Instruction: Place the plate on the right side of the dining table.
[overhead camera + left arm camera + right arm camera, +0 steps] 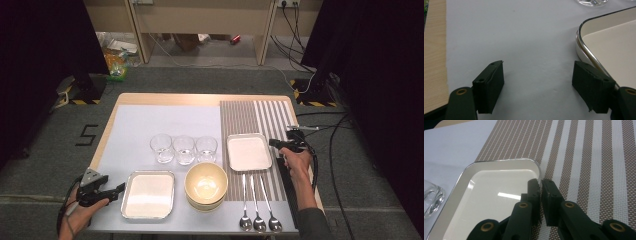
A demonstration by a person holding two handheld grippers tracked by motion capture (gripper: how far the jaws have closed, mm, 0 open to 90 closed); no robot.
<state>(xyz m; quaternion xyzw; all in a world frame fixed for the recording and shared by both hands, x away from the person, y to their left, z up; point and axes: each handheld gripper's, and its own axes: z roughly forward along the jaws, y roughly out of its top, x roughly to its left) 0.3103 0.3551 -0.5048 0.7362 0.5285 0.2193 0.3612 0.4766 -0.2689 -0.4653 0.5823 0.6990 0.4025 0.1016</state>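
Two metal-rimmed white trays lie on the table. My right gripper (272, 143) is at the right edge of the far tray (249, 152) on the striped mat. In the right gripper view its jaws (541, 181) stand almost together, one inside and one outside the tray's rim (499, 162), shut on that rim. My left gripper (121, 188) rests low at the table's front left, just left of the near tray (148, 195). In the left gripper view it (537, 72) is open, with bare mat between the jaws and the tray's rim (584, 47) beside the right jaw.
Three clear glasses (183, 149) stand in a row mid-table. Stacked cream bowls (206, 184) sit between the trays. Three spoons (258, 220) lie on the striped mat (260, 115) near the front edge. A pale mat (150, 120) covers the left half.
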